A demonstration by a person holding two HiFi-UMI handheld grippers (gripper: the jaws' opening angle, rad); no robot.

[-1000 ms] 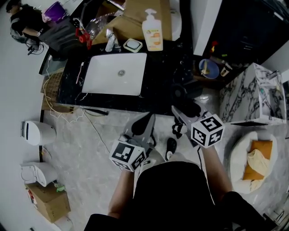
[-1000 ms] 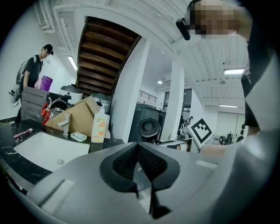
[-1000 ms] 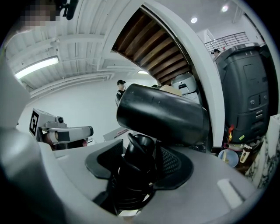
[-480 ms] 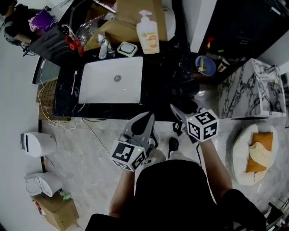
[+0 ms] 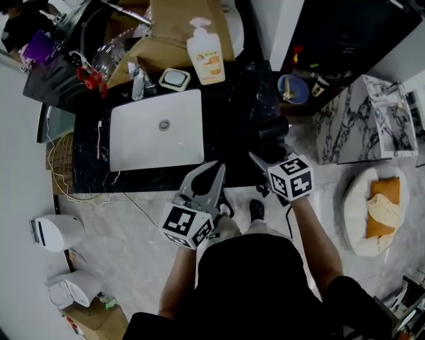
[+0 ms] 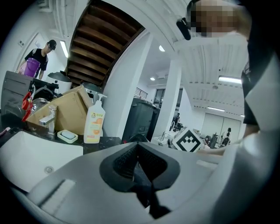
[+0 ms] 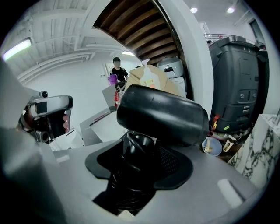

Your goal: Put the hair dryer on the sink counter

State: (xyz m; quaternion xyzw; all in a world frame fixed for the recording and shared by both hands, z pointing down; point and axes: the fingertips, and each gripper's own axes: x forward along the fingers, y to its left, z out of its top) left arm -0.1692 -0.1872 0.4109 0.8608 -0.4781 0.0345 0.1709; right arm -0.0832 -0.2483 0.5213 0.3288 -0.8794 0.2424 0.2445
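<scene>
A black hair dryer [image 5: 272,129] hangs over the right end of the black marble sink counter [image 5: 239,113], right of the white basin [image 5: 156,129]. My right gripper [image 5: 263,157] is shut on its handle. In the right gripper view the dryer's barrel [image 7: 162,114] lies crosswise above the jaws, and the ribbed handle [image 7: 136,153] sits between them. My left gripper [image 5: 216,170] is shut and holds nothing, at the counter's front edge. In the left gripper view the left gripper [image 6: 138,147] points over the basin [image 6: 30,154].
A soap bottle [image 5: 204,52], a soap dish [image 5: 174,80], a faucet and a cardboard box [image 5: 179,20] line the counter's back. A blue bowl [image 5: 292,89] and a marble-patterned box [image 5: 365,119] stand to the right. A pet bed [image 5: 378,212] and white appliances [image 5: 56,232] are on the floor.
The counter has come closer to me. My right gripper has carried the dryer farther in over the counter's right end. The left gripper has come up to the front edge.
</scene>
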